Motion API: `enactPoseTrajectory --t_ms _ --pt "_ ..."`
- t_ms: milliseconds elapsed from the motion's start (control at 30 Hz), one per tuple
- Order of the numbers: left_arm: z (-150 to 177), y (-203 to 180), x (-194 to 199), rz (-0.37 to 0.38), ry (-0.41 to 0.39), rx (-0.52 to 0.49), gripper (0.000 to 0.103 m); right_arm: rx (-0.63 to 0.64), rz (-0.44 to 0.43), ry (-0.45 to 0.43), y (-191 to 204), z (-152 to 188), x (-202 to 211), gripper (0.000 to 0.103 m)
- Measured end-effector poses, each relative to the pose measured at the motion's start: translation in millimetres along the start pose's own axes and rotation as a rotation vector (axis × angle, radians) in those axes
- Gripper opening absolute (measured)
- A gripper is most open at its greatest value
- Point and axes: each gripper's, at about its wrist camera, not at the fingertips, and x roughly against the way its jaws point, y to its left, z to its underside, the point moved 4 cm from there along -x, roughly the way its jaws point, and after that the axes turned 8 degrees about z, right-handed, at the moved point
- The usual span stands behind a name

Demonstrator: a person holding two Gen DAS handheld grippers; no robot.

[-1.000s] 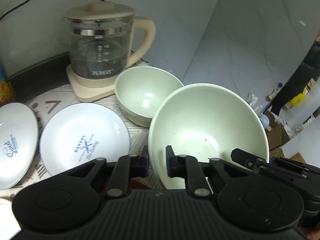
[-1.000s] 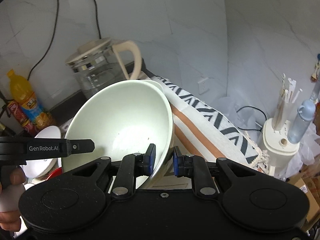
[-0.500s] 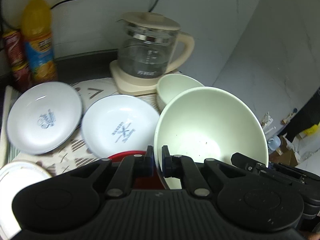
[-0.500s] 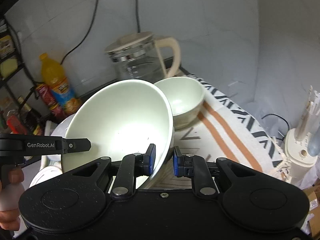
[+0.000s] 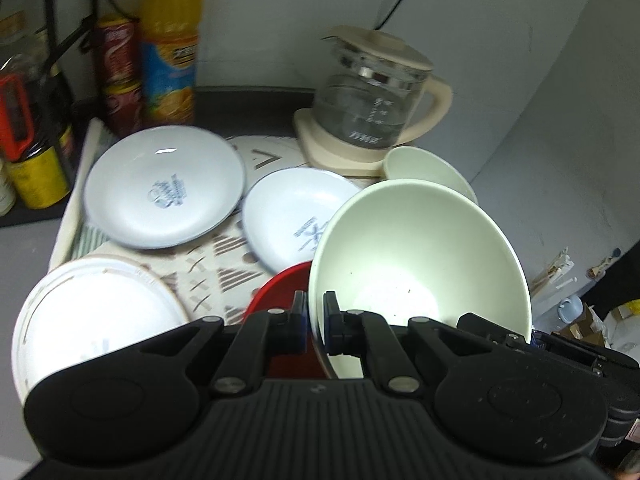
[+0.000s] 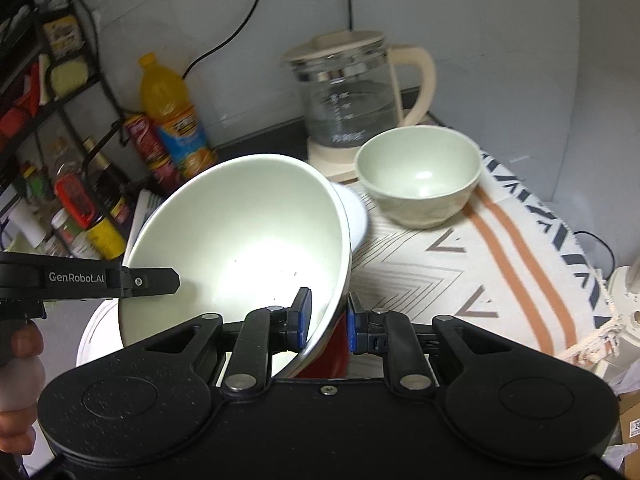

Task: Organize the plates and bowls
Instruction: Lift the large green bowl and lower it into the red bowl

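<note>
Both grippers hold a large pale green bowl (image 5: 420,256) tilted in the air. My left gripper (image 5: 316,320) is shut on its left rim, and my right gripper (image 6: 326,320) is shut on its right wall (image 6: 240,240). Just under the bowl a red dish (image 5: 280,292) shows, mostly hidden. A small green bowl (image 6: 420,176) sits upright on the cloth by the kettle. Two white plates with blue print (image 5: 164,188) (image 5: 296,216) lie on the cloth. A white plate with a brown rim (image 5: 92,320) lies nearest on the left.
A glass kettle (image 5: 372,100) on a cream base stands at the back. An orange juice bottle (image 5: 170,48) and cans stand against the wall at the left, beside a dark shelf rack (image 6: 48,120). A patterned cloth (image 6: 500,248) covers the table to the right.
The large bowl has been carried left, away from the small bowl and over the red dish. My left gripper's fingers have narrowed onto its rim. More plates have come into view.
</note>
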Motion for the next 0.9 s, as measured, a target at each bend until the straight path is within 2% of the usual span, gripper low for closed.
enactPoseTrajectory --t_ms 467,900 --pt "23 26 7 -0.061 0.052 0.084 0.006 0.079 -0.042 0.109 25 18 -13 0.018" --pt "27 41 -10 -0.069 0.1 0.099 0.009 0.145 -0.007 0.167 38 23 -35 0.023"
